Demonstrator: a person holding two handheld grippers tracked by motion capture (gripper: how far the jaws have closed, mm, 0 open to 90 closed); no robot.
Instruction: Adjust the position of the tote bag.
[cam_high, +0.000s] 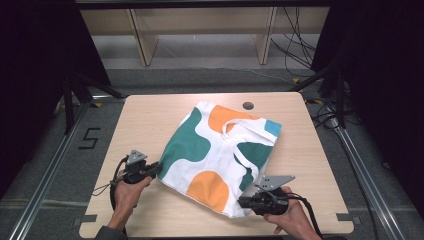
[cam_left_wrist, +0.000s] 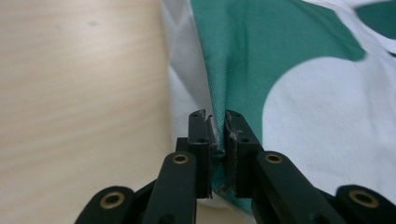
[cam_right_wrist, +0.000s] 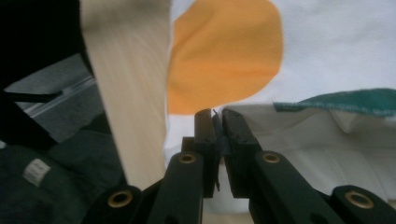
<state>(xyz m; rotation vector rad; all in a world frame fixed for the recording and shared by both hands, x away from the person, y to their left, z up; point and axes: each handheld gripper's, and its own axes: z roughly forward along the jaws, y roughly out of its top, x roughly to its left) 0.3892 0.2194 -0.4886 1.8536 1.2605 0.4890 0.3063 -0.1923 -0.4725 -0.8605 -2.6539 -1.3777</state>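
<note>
A: High view: tote bag flat mid-table, left gripper at its near-left corner, right gripper at its near-right corner.

B: Gripper views add detail: left jaws pinch green-white fabric, right jaws pinch the white hem below the orange patch.

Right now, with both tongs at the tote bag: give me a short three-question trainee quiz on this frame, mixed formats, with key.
1. True or false: the left tongs pinch a green-printed fold of the tote bag.
2. Multiple choice: where on the bag do the right tongs grip? A) a white handle B) the near corner edge, below the orange patch C) the blue patch at the far corner.
3. Short answer: what dark round feature sits in the table just beyond the bag?

Key: 1. True. 2. B. 3. A round hole near the table's far edge.
</note>
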